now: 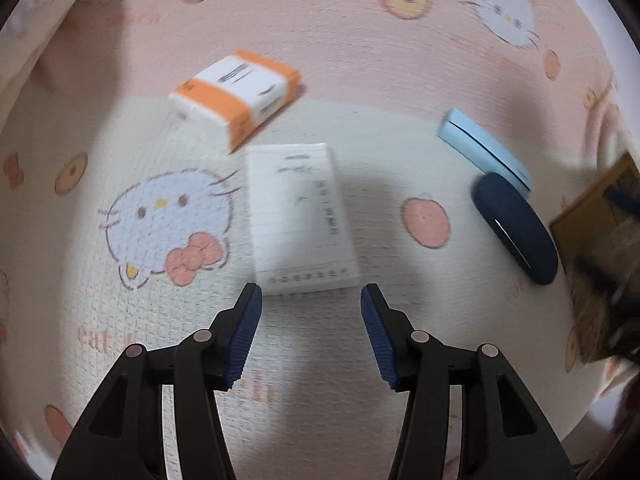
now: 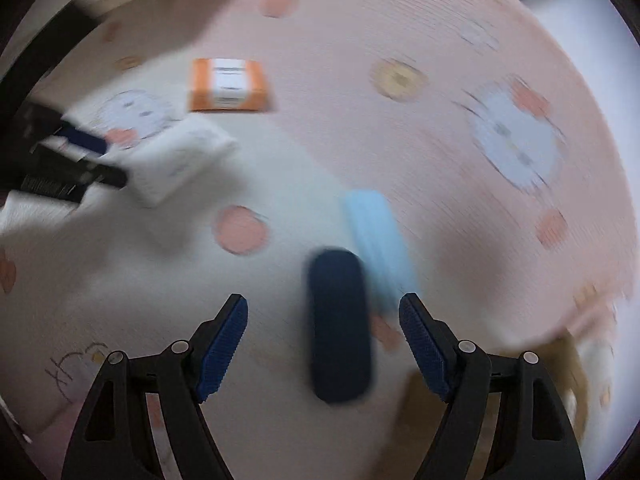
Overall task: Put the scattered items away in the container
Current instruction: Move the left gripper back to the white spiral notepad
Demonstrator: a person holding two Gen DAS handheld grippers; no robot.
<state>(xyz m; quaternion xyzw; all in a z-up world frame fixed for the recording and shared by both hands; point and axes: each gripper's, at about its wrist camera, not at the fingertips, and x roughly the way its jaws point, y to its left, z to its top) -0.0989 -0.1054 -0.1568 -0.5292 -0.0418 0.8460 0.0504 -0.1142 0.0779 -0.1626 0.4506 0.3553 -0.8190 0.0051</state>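
Your left gripper (image 1: 311,296) has its fingers wide apart, nothing between them. The white tissue pack (image 1: 302,216) lies flat just ahead of the fingertips, its near edge sitting between the two blue pads (image 1: 246,332) in the left wrist view; can't tell if the left tip touches it. The orange-and-white pack (image 1: 236,94) is further out, ahead and left of the left finger, its near corner close to the white pack's far-left corner. Well to the right of the right finger: navy oval case (image 1: 514,228), with the light blue case (image 1: 484,148) just beyond it, ends touching or overlapping. The brown cardboard container (image 1: 596,248) is at the far right edge, just beside the navy case.

Your right gripper (image 2: 323,302) is also spread open and empty. The navy oval case (image 2: 340,324) lies lengthwise in the gap between the fingers, nearer the right one, clear of both pads. The light blue case (image 2: 378,240) runs ahead from just off the right fingertip. Right wrist view is heavily motion-blurred. Everything sits on the Hello Kitty bedsheet (image 1: 360,40).
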